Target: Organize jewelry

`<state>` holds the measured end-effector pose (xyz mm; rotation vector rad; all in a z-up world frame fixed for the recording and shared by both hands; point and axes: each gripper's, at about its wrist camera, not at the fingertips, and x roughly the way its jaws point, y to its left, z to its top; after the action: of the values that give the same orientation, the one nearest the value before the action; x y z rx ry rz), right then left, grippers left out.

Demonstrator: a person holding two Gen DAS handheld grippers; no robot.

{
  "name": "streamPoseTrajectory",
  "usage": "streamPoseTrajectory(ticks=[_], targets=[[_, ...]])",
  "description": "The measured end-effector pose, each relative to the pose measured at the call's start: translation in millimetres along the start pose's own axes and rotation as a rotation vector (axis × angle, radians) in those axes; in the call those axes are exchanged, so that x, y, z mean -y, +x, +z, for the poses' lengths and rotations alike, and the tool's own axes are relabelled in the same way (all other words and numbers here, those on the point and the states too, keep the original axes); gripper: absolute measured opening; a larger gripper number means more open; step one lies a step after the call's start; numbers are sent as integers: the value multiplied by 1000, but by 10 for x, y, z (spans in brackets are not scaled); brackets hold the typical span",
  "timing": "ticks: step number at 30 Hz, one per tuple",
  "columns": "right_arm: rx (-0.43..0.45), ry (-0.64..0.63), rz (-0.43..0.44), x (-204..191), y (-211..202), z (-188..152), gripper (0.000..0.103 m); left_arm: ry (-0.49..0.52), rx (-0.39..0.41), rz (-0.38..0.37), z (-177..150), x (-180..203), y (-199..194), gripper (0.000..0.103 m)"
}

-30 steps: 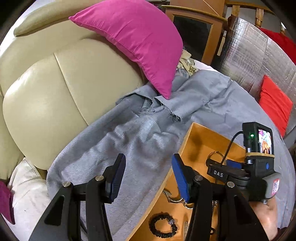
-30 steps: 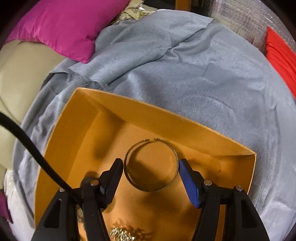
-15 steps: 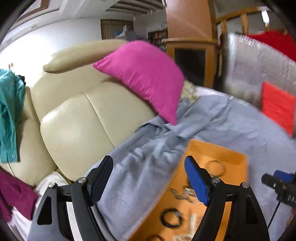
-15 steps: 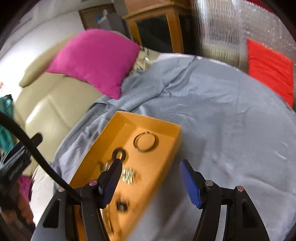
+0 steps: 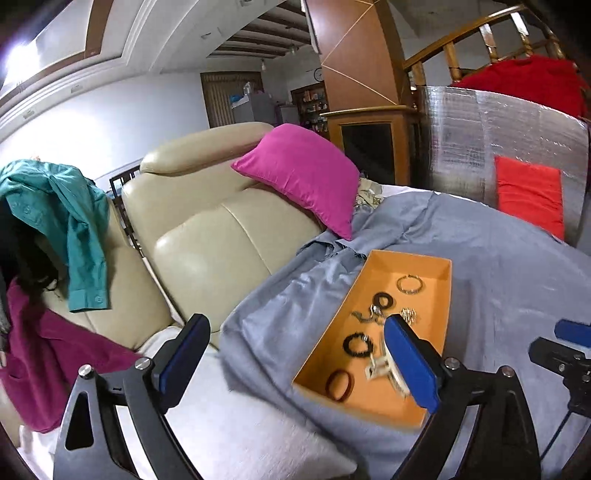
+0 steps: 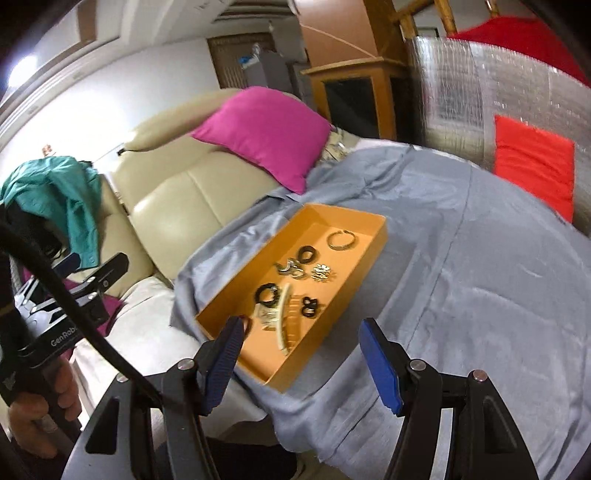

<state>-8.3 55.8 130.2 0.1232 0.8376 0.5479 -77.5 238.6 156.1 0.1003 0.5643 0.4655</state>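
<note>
Cream leather sofa (image 5: 207, 236) fills centre-left, w/ magenta cushion (image 5: 303, 173) on its top edge. Teal shirt (image 5: 70, 221) draped far left. White wall (image 5: 122, 110) & stepped ceiling (image 5: 155, 33) upper left. Wooden cabinet (image 5: 369, 133) upper centre; silver foil panel (image 5: 487, 147) w/ red cushion (image 5: 528, 195) at right.

- Both grippers pulled up and back from the orange tray (image 6: 373, 236).
- The left gripper (image 5: 295, 354) spread wide, still opening, nothing between.
</note>
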Motion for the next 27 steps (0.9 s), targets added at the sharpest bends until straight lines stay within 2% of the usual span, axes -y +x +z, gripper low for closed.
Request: streamPoseTrajectory(ticks=[11, 19, 27], targets=[[78, -51, 19, -485, -649, -224, 69, 48, 26, 27, -188, -147, -720, 95], [91, -45, 18, -608, -855, -312, 70, 57, 32, 28, -246, -198, -926, 95], [91, -46, -16, -699, -818, -352, 70, 61, 24, 22, -281, -186, -955, 95]])
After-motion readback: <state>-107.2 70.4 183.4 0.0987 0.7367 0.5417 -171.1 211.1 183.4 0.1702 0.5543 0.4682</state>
